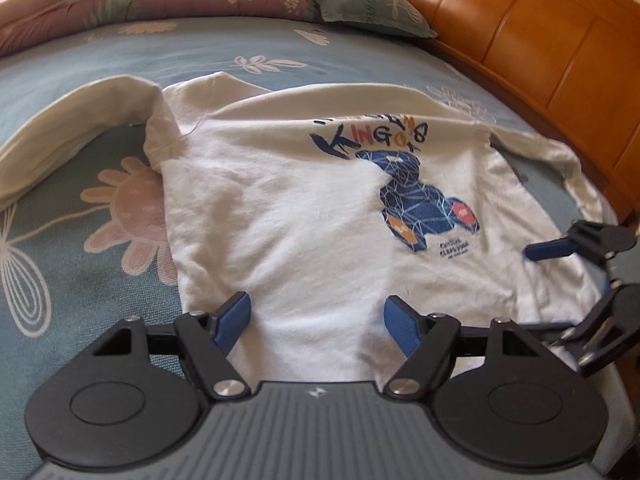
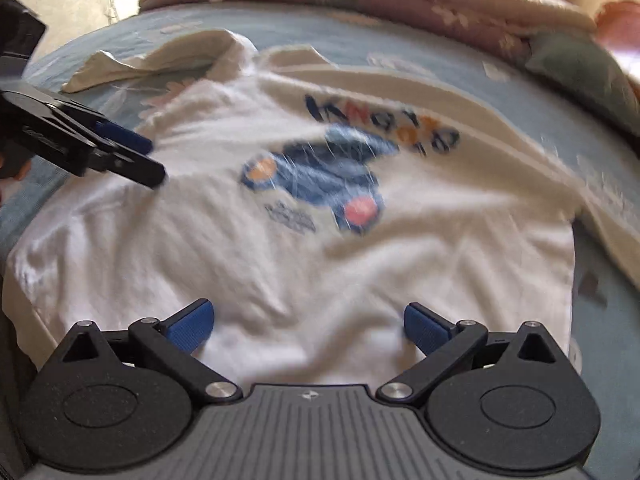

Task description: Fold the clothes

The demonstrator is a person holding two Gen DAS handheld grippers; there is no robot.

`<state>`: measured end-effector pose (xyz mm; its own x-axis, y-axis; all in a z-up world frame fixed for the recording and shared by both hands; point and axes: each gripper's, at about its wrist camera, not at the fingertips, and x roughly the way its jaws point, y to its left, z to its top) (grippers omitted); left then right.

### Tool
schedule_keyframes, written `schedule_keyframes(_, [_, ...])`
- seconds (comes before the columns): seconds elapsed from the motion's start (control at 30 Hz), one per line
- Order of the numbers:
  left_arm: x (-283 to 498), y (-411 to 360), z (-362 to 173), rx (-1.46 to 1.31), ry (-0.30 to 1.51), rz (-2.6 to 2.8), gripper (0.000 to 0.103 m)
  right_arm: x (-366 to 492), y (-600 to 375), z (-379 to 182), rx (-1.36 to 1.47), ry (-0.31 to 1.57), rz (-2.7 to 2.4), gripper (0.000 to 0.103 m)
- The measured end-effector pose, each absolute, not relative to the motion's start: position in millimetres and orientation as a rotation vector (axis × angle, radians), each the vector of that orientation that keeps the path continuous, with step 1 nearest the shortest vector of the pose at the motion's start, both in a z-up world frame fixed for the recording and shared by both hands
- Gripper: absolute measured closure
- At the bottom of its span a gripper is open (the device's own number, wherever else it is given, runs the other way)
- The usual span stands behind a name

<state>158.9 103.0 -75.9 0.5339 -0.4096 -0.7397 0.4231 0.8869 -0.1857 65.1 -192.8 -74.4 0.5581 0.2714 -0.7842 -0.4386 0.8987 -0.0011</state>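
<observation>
Spread left gripper [image 1: 318, 326] fingers, white sweatshirt [image 1: 296, 216] just beyond, flat on bedsheet [image 1: 80, 248]

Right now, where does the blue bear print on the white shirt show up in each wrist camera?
Left wrist view: the blue bear print sits right of centre, under the lettering, upright.
Right wrist view: the print sits near centre, blurred and turned sideways.
Shared landmark: the green pillow at the top right of both views.

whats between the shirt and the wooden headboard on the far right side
In the left wrist view, the shirt's long sleeve trails there over a strip of blue floral sheet; nothing else sits before the headboard.
</observation>
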Motion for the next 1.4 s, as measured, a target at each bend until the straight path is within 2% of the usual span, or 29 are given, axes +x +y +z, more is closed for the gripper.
schedule_keyframes(0.17, [155.0,88.1,-77.8,0.120,0.870,-0.512,0.015,23.2,-241.6,-74.9,-0.137,0.911,0.386,0.000])
schedule_keyframes(0.3, [147.9,77.5,-68.0,0.145,0.885,-0.464,0.015,15.9,-255.0,-74.0,-0.090,0.903,0.365,0.000])
schedule_keyframes(0.47, [100.6,64.7,-46.8,0.161,0.807,-0.581,0.015,15.2,-247.1,-78.8,-0.101,0.867,0.321,0.000])
schedule_keyframes(0.63, [80.3,53.0,-68.7,0.242,0.887,-0.596,0.015,10.9,-250.4,-81.3,-0.087,0.825,0.317,0.000])
schedule_keyframes(0.77, [65.1,75.0,-68.7,0.107,0.925,-0.576,0.010,6.3,-253.1,-81.8,-0.084,0.810,0.321,0.000])
schedule_keyframes(0.87, [53.0,82.7,-65.7,0.106,0.964,-0.565,0.010,3.1,-254.1,-83.1,-0.080,0.792,0.323,0.000])
schedule_keyframes(1.07, [54.9,67.7,-53.8,0.140,0.917,-0.513,0.008,1.3,-252.1,-84.5,-0.077,0.778,0.305,0.000])
schedule_keyframes(1.4, [39.9,66.3,-73.5,0.143,0.945,-0.448,0.004,-5.8,-260.4,-80.2,-0.093,0.806,0.325,0.000])
